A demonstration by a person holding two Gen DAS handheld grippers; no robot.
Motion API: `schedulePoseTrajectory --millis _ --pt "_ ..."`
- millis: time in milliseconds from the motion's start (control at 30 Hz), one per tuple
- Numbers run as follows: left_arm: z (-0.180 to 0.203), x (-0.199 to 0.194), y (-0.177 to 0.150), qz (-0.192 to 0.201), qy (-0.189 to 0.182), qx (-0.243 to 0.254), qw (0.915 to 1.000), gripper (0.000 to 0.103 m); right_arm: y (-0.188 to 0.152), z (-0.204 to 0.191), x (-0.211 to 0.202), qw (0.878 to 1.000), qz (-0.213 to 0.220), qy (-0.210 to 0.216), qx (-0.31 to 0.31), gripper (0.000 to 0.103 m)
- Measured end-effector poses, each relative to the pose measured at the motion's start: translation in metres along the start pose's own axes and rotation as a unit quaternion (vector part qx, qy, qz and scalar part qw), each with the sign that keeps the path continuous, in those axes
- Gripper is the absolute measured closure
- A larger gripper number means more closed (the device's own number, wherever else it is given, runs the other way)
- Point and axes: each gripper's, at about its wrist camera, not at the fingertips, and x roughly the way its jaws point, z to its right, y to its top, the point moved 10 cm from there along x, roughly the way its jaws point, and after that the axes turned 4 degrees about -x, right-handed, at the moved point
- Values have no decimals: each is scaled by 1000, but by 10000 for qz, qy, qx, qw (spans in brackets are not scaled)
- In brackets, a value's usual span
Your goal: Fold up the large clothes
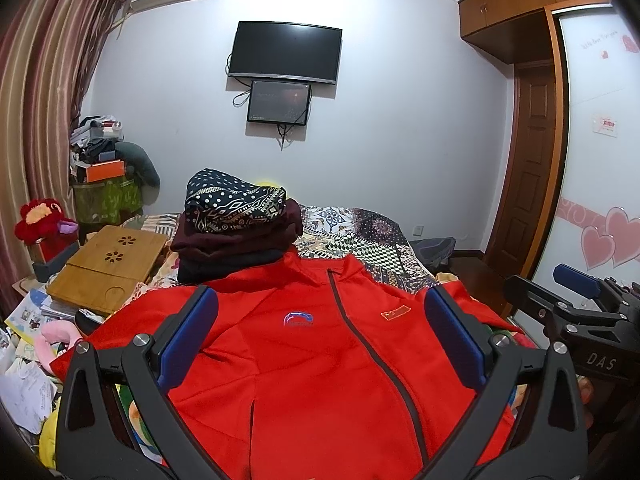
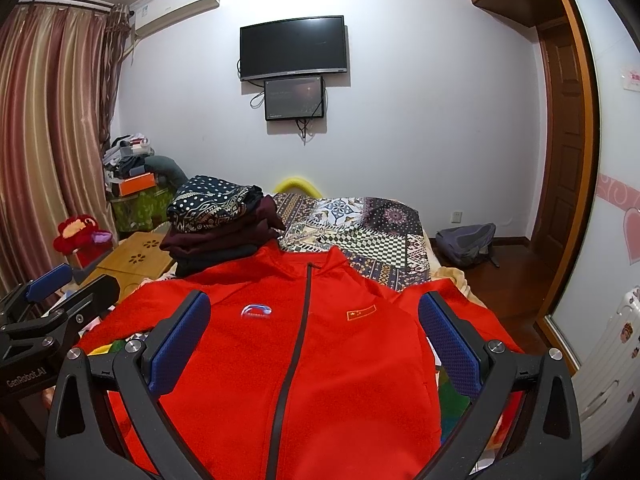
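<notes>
Hovering over the bed, I hold both grippers above a red zip-up jacket (image 1: pixel 320 360) that lies face up and spread flat across the lower centre of both views, collar toward the far wall, its dark zipper (image 2: pixel 300 328) running down the middle. My left gripper (image 1: pixel 320 336) has its blue-padded fingers (image 1: pixel 188 336) spread wide with nothing between them, framing the jacket's chest logo (image 1: pixel 298 319) and the small flag patch (image 1: pixel 396 314). My right gripper (image 2: pixel 316 340) is likewise spread apart and empty, its pads (image 2: pixel 448 344) standing either side of the zipper; it also shows at the right edge of the left wrist view, and the left one at the left edge of the right wrist view. Just behind the collar, at centre left, sits a stack of folded clothes (image 1: pixel 236 232), dark maroon layers topped by a patterned navy piece with dots. The patchwork bedspread (image 2: pixel 360 232) stretches beyond the jacket toward the white wall. Left of the stack lies a bamboo lap desk (image 1: pixel 108 264), with a red plush toy (image 1: pixel 44 216) further left near the striped curtains (image 1: pixel 40 100). A wall-mounted television (image 1: pixel 286 52) hangs in the upper centre with a smaller screen (image 1: pixel 279 101) beneath it. A grey backpack (image 2: pixel 464 242) rests on the wooden floor at right.
</notes>
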Motion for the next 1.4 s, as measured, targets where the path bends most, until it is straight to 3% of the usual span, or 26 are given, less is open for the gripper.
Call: schedulePoseTrajectory --millis 533,733,867,967,1100,1267,1400 --pt "-28 34 2 -255 310 -112 9991 0 -9 5 42 9990 -438 69 -2 0" --pt "-78 57 6 -397 839 -331 9951 0 -13 7 68 9973 -723 124 59 0" --pt "-129 68 4 -525 1383 -545 9875 0 -15 9 88 9954 -935 167 112 0" --pt "-175 78 -3 -727 1830 -822 9770 0 -17 9 104 9936 -1098 212 159 0" --pt "-231 91 -23 -1102 2146 -1418 9600 0 -22 8 122 9911 -1286 266 215 0" --pt "-299 94 -61 -1572 2618 -2042 9301 0 -30 5 144 9867 -1583 298 235 0" --pt "-347 84 -92 -1824 2791 -2623 9055 0 -37 4 155 9839 -1751 299 203 0"
